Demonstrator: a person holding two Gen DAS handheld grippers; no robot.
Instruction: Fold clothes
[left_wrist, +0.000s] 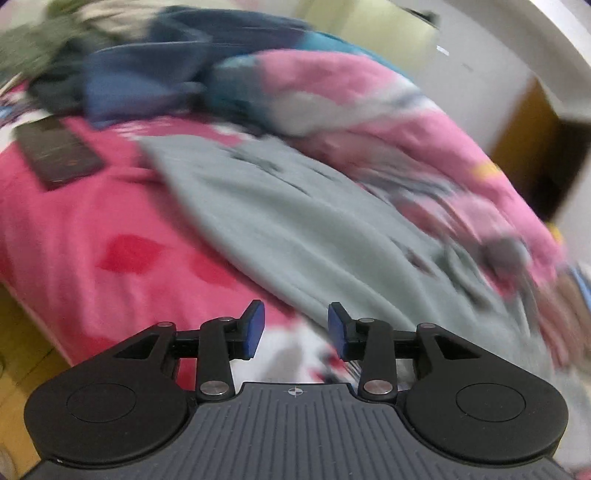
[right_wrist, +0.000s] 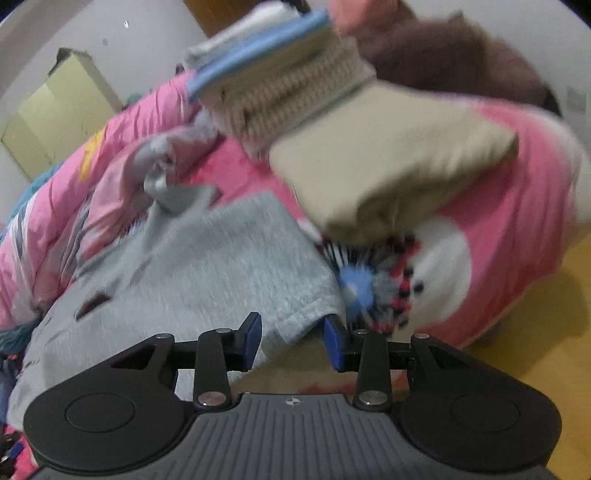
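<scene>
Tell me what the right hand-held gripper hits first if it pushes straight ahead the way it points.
Most likely the grey knit garment: its corner edge lies just ahead of the open right hand-held gripper, with the pink bedspread under it. Blur makes depth uncertain.

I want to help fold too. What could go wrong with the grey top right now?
Both claws look open, the left claw and the right claw, so the grey top is loose and its fold may flop open.

The folded stack leans beside it; a bump could tip it over.

The quilt may snag the top.
</scene>
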